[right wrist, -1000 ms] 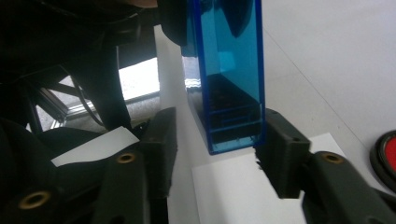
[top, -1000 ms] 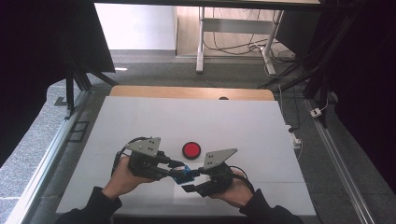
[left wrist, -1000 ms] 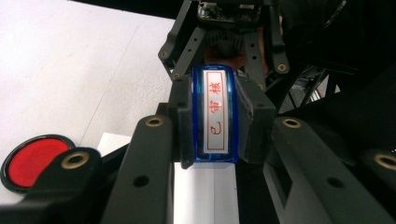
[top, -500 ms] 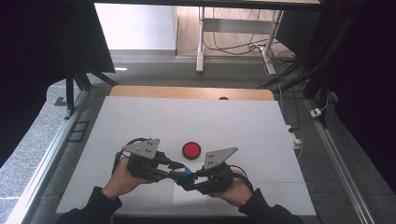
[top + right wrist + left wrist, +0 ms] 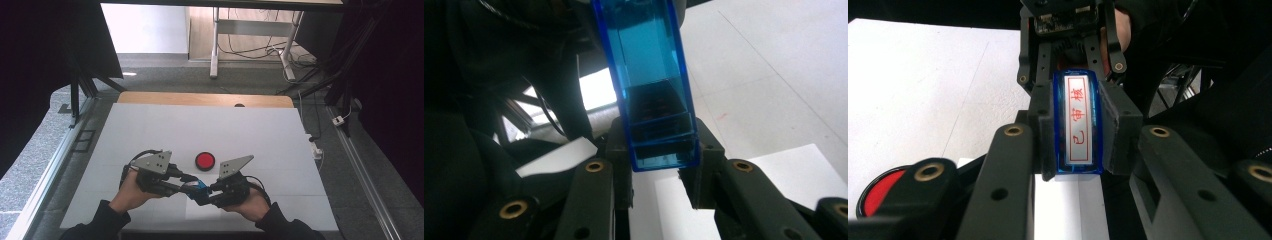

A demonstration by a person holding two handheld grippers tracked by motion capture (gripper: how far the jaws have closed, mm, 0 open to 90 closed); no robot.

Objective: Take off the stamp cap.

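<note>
Together, my left fingers point(image 5: 186, 186) and right fingers point(image 5: 206, 192) were clamped on the translucent blue plastic stamp point(image 5: 1078, 122) above the white bench point(image 5: 210, 130). Uneven pulling could twist it loose and drop it.

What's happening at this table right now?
A person holds a gripper in each hand, and the left gripper and right gripper meet over the near edge of the white table. Both are shut on one small blue stamp, one at each end; its face carries red characters. A sheet of white paper lies under them, and a round red ink pad sits just beyond.
</note>
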